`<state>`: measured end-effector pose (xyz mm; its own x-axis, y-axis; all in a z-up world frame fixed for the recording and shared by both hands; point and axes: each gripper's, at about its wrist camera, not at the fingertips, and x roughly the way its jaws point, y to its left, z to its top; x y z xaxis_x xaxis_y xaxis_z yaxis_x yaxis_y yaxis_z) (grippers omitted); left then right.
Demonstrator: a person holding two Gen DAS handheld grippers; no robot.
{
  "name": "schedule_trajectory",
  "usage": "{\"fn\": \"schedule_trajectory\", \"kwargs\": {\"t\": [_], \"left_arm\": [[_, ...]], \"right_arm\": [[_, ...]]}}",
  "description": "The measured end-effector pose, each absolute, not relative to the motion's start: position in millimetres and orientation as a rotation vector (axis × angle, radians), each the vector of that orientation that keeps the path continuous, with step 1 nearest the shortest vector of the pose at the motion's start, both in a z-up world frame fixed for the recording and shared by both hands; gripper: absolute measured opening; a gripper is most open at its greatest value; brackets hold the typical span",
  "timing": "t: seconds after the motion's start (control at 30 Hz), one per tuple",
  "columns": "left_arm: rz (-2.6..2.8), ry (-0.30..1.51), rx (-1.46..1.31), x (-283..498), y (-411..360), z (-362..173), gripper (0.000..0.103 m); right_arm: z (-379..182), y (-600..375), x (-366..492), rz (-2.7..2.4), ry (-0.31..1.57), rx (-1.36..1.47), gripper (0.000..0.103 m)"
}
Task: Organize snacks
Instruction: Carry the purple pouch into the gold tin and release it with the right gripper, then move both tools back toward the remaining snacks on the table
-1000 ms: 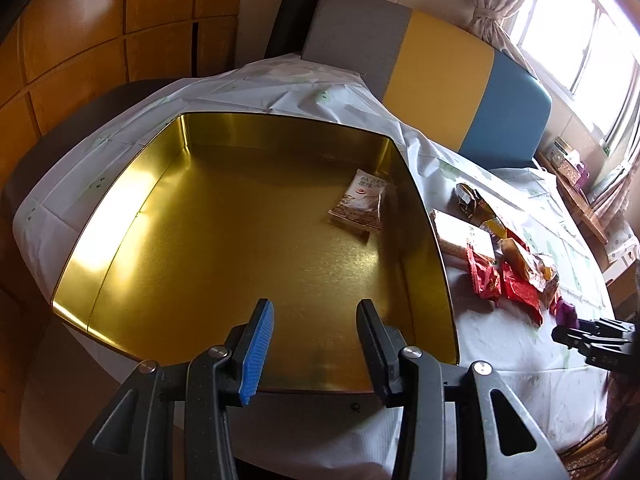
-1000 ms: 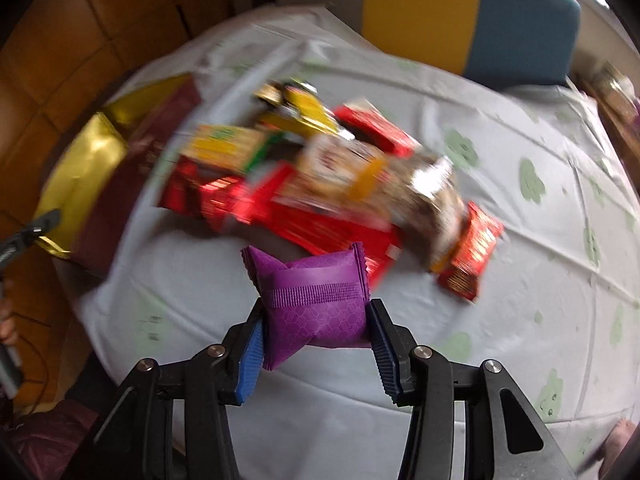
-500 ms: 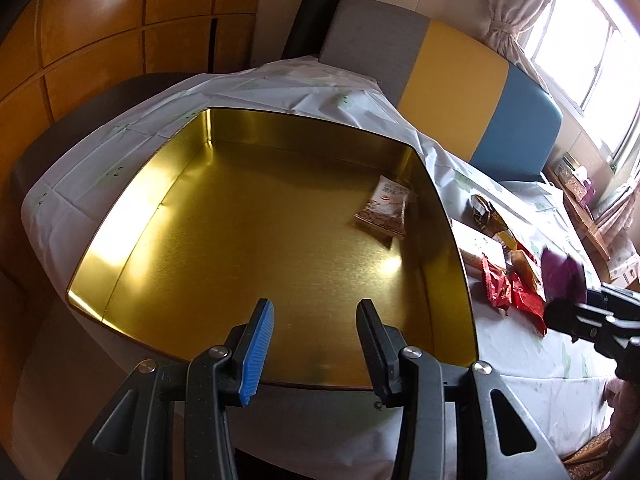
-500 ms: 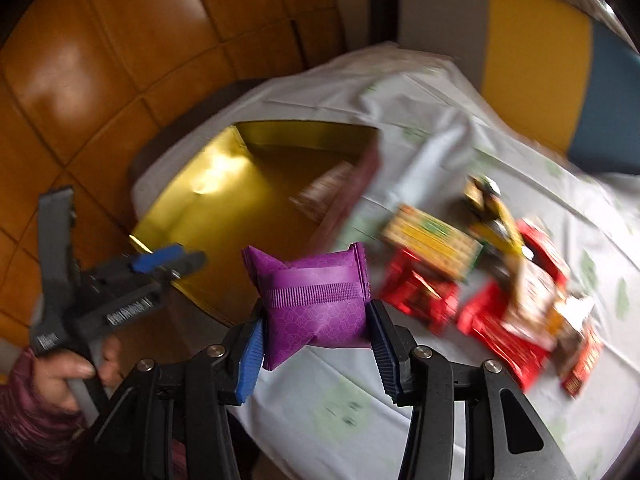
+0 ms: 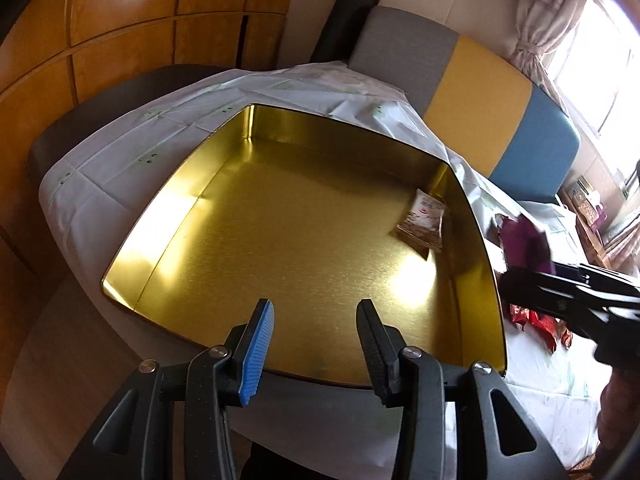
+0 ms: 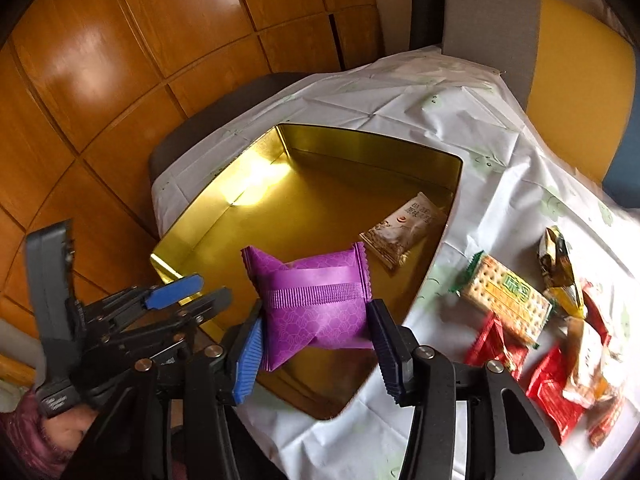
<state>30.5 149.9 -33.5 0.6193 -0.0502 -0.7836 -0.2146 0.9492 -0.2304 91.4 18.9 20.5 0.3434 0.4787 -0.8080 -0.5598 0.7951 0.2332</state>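
Observation:
A square gold tin (image 5: 168, 216) sits on the white tablecloth with one white snack packet (image 5: 424, 224) near its right wall. My left gripper (image 5: 316, 344) stands open with nothing in it over the tin's near edge. In the right wrist view the same tin (image 6: 360, 140) and white packet (image 6: 404, 228) lie below my right gripper (image 6: 316, 344). A purple snack packet (image 6: 312, 304) sits tilted between its pads. The jaws are opening, and both pads still touch the packet. The left wrist view shows this purple packet (image 5: 524, 240) blurred above the tin's right rim.
Loose snacks lie on the cloth right of the tin: a cracker packet (image 6: 504, 300), a gold wrapper (image 6: 560, 268) and several red packets (image 6: 552, 392). A grey, yellow and blue backrest (image 5: 472, 76) stands behind the table. Wooden wall panels (image 5: 120, 40) close off the left.
My right gripper has carried the purple packet leftward from above the snack pile to over the tin's near right part, and the packet now sits tilted. The left gripper shifted slightly, still open.

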Motion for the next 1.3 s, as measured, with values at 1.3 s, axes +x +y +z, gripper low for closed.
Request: {"fn": "schedule_trajectory", "kwargs": {"t": [1.3], "left_arm": [[-0.039, 0.865, -0.101, 23, 89, -13, 0.044]], "right_arm": [[18, -125, 83, 0.384, 0.956, -0.003, 0.079]]}}
